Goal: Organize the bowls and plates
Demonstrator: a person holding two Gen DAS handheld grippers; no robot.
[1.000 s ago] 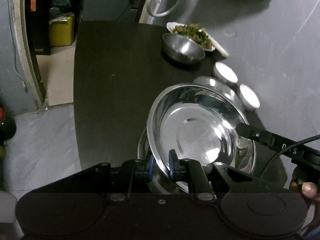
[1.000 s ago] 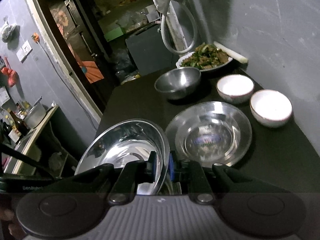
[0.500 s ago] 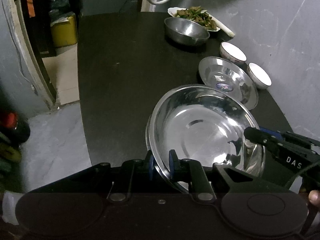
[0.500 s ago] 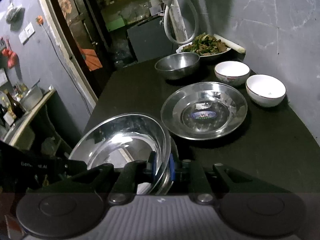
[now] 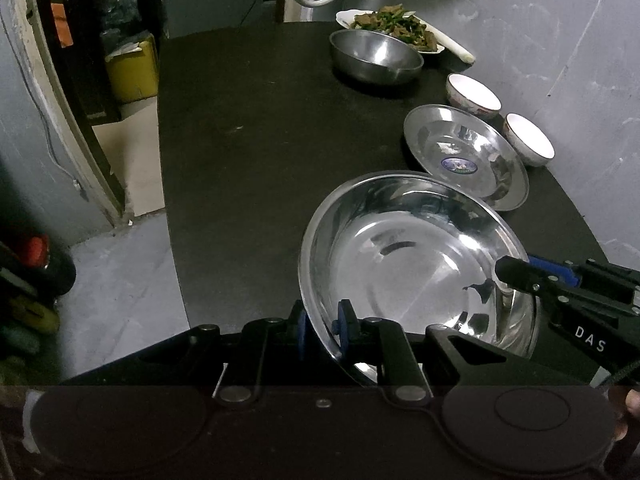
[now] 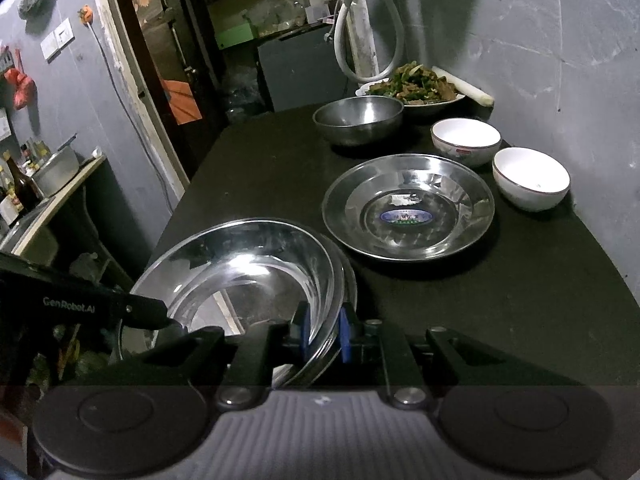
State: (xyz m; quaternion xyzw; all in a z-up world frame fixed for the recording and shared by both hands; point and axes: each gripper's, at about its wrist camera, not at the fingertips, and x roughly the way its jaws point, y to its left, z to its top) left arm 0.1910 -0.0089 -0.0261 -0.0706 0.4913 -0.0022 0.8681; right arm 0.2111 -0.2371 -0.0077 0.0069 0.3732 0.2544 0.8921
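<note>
A large steel basin (image 5: 412, 264) sits low over the near end of the black table (image 5: 248, 160), tilted slightly. My left gripper (image 5: 324, 326) is shut on its near rim, blue pads on either side of the metal. From the right, my right gripper (image 5: 520, 276) clamps the opposite rim. In the right wrist view the same basin (image 6: 248, 276) fills the lower left, with the right gripper (image 6: 326, 332) shut on its edge and the left gripper (image 6: 162, 318) reaching in from the left. A second steel rim (image 6: 351, 280) shows just under the basin.
Beyond the basin lie a flat steel plate with a blue sticker (image 6: 408, 208), two white bowls (image 6: 466, 140) (image 6: 530, 176), a steel bowl (image 6: 358, 118) and a dish of cooked greens (image 6: 416, 88). A grey wall runs along the right. The table's left edge drops to the floor.
The basin has come down and toward the table's near end, still held by both grippers. The sticker plate and white bowls, half hidden behind it before, now show fully in the left wrist view.
</note>
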